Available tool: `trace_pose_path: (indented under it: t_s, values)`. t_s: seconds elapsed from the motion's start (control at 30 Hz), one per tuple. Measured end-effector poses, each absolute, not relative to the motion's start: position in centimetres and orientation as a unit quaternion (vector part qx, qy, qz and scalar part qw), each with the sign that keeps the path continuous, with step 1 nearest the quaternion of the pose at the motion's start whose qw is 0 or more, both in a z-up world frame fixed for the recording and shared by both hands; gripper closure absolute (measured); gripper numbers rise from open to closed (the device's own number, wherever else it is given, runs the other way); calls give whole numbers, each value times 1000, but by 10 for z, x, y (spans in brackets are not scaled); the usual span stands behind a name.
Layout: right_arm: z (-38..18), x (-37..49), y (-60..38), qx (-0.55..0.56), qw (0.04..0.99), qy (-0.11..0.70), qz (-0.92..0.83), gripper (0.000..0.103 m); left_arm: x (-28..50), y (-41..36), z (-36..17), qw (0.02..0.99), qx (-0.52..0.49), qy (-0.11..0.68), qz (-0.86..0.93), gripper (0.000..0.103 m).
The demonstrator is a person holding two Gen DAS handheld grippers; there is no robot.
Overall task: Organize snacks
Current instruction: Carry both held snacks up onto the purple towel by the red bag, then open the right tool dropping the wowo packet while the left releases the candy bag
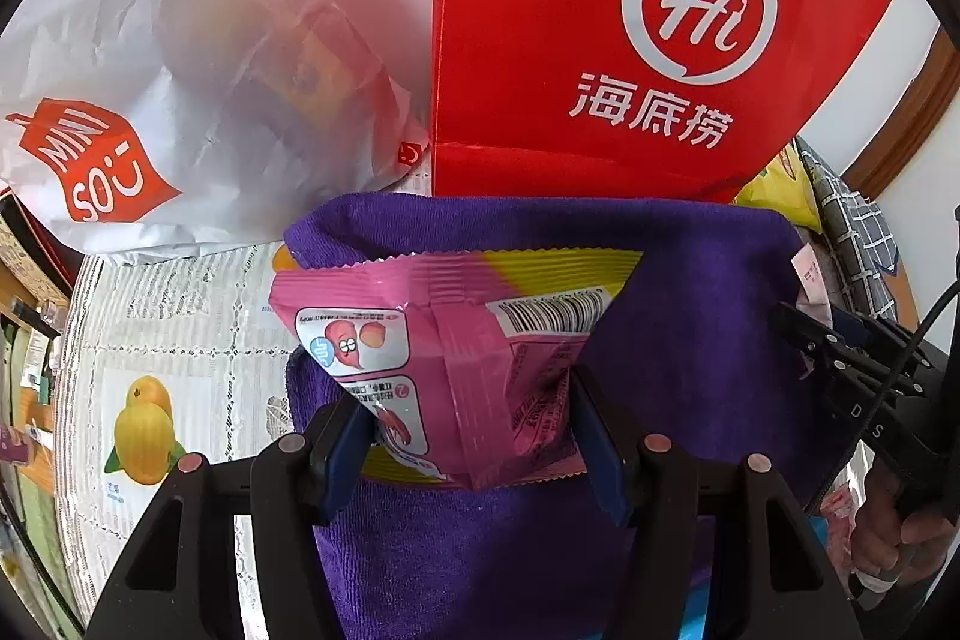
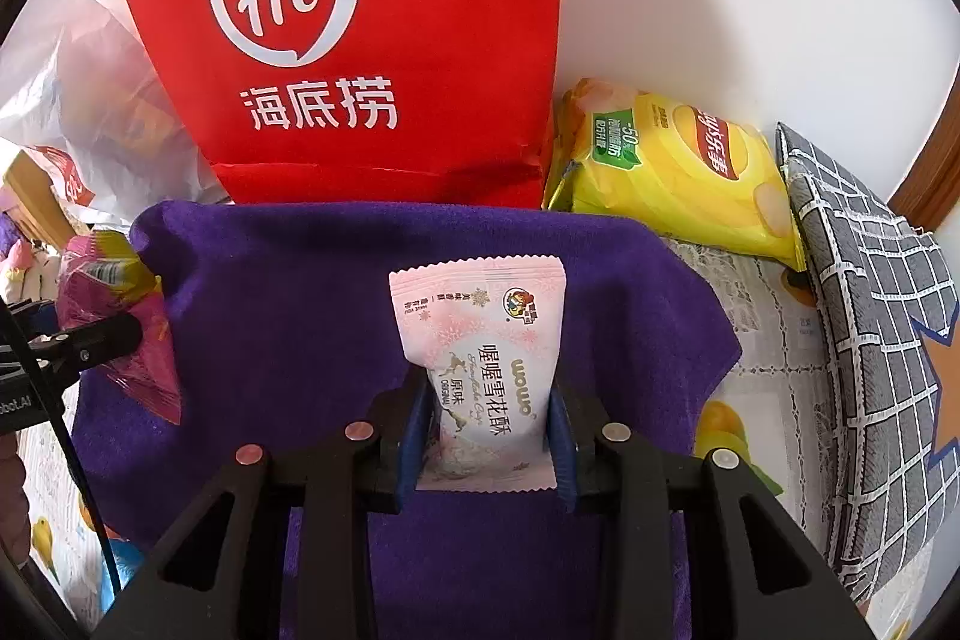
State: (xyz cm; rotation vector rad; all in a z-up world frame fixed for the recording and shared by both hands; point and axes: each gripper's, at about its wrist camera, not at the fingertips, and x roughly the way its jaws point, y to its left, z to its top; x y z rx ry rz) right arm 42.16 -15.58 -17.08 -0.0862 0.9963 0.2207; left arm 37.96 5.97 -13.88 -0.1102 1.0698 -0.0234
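My left gripper [image 1: 474, 418] is shut on a pink and yellow snack packet [image 1: 456, 352], its blue pads pressing the packet's lower sides, above a purple towel [image 1: 690, 292]. My right gripper [image 2: 489, 427] is shut on a pale pink snack sachet [image 2: 480, 340] with printed lettering, held over the same purple towel [image 2: 288, 292]. In the right wrist view the pink and yellow packet [image 2: 114, 316] and the left gripper's fingers [image 2: 90, 340] show at the left edge. In the left wrist view the right gripper's fingers [image 1: 840, 358] show at the right edge with a corner of the pale sachet [image 1: 810, 280].
A red paper bag [image 1: 630, 28] stands just behind the towel, against a white wall. A white plastic bag [image 1: 150, 100] lies to its left. A yellow chip bag [image 2: 678, 172] and a grey checked cushion [image 2: 870, 310] sit at the right. A lace tablecloth with fruit prints [image 1: 168, 340] covers the table.
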Motion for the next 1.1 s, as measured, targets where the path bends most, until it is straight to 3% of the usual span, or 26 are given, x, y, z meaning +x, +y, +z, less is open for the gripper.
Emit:
trace_pose_path:
  t_s: [0.2,0.77,0.93,1.1]
  values:
    - [-173,422,-155,-43,869,482,103,67,378,57,-140,857,-45,513,-12,43]
    - [-166,420,-158,-40,872,477,104,54,384,48,-146,852,-32,522,-17,43]
    - [-159,415,-158,-33,877,468,107,43,383,46,-146,855,-31,517,-24,43]
    - [-155,413,-159,-27,878,464,110,40,384,47,-147,853,-28,521,-22,42]
